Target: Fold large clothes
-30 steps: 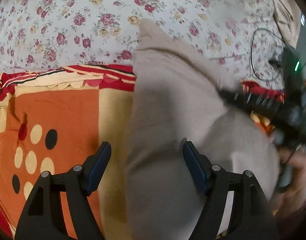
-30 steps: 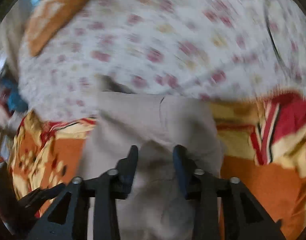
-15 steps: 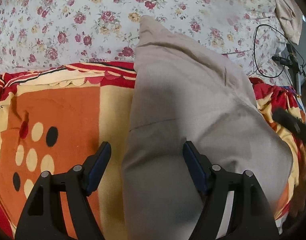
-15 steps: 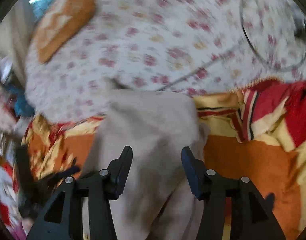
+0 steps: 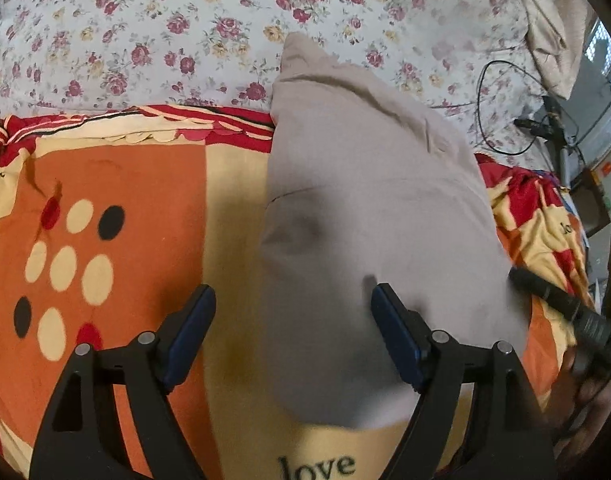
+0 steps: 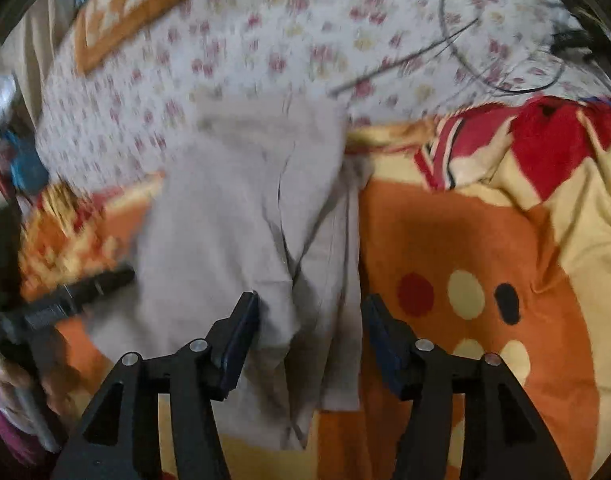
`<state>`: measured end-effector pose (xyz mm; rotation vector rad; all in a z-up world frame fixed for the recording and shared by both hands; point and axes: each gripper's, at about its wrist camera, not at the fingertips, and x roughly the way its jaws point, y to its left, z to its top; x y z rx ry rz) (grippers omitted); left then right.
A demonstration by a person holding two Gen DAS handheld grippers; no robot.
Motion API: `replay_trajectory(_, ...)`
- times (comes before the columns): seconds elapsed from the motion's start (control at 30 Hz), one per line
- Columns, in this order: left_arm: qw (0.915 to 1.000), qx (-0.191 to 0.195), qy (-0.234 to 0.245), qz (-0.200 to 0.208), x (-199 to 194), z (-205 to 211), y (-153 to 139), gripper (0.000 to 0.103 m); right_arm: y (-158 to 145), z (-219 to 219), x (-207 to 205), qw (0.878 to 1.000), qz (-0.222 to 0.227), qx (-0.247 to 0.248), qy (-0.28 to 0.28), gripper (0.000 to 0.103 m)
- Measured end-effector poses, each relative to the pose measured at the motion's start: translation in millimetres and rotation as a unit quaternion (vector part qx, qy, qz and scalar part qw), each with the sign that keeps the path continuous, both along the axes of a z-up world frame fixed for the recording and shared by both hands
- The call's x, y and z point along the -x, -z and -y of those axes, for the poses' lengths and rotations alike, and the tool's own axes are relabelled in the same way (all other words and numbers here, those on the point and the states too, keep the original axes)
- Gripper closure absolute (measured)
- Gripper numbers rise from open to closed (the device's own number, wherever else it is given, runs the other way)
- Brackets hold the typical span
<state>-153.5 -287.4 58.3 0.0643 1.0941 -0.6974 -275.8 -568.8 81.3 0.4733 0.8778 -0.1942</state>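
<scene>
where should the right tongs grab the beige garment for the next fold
Probably the near hem of the beige garment, at its right corner where the layered edge lies on the blanket. The right tongs are open and already straddle that edge, so come in low from the near side. The loose, free edge there gives something to pinch; the middle lies flat.

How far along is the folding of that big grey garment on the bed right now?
Partly done, it seems. The grey garment lies on the orange blanket as a long narrow strip with layers overlapping, so a lengthwise fold looks made. Nothing is in hand: the left gripper and right gripper are both open over its near end. Still left, probably: folding it shorter and neatening the loose edge.
</scene>
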Motion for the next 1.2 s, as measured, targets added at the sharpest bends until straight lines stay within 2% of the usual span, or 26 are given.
replay_trajectory(0.07,1.0000,0.004,0.007,-0.002,6.6,-6.5,0.9,0.023,-6.1,7.9,-5.3,1.000,0.012,-0.008,0.011,0.043)
replay_trajectory(0.17,0.9999,-0.004,0.014,0.003,13.2,-9.0,6.1,0.020,-9.4,12.3,-23.1,1.000,0.007,0.012,0.027,0.040)
replay_trajectory(0.4,0.9995,-0.024,0.021,-0.001,14.0,0.3,17.2,0.020,-10.6,-3.2,-85.1,0.999,0.046,0.008,-0.019,0.043)
replay_trajectory(0.47,0.9993,-0.028,0.025,0.001,16.0,4.0,19.1,0.020,-1.3,-1.8,-100.9,0.999,0.033,0.020,-0.003,0.046)
replay_trajectory(0.6,0.9993,-0.026,0.028,-0.003,16.2,7.2,22.9,0.017,42.6,28.7,-124.8,0.996,-0.019,0.033,0.080,0.047)
replay_trajectory(0.63,0.9993,-0.025,0.027,-0.005,15.6,7.9,23.8,0.015,55.8,36.2,-125.7,0.996,-0.028,0.009,0.089,0.039)
replay_trajectory(0.7,0.9992,-0.029,0.026,-0.009,13.6,9.4,25.3,0.013,72.6,49.3,-119.1,0.993,-0.021,-0.053,0.099,0.038)
replay_trajectory(0.73,0.9992,-0.027,0.027,-0.011,13.0,9.4,25.0,0.013,69.8,51.7,-113.8,0.993,-0.012,-0.059,0.101,0.037)
replay_trajectory(0.8,0.9992,-0.016,0.035,-0.015,10.4,6.9,19.2,0.014,57.2,49.6,-103.7,0.995,-0.015,-0.037,0.092,0.037)
replay_trajectory(0.9,0.9993,0.020,0.029,-0.017,1.8,-3.2,6.5,0.014,33.7,45.1,-82.5,0.998,-0.006,-0.017,0.067,0.033)
replay_trajectory(0.93,0.9991,0.031,0.024,-0.019,-2.5,-7.0,2.9,0.014,30.0,44.9,-77.0,0.998,-0.004,-0.021,0.059,0.032)
replay_trajectory(1.03,0.9971,0.056,0.018,-0.048,-21.3,-9.9,-1.0,0.012,27.5,42.9,-64.8,0.999,-0.008,-0.043,0.023,0.021)
replay_trajectory(1.2,0.9909,0.079,0.049,-0.098,-44.3,12.9,14.6,0.012,44.7,40.8,-65.1,0.995,0.013,-0.098,0.004,0.020)
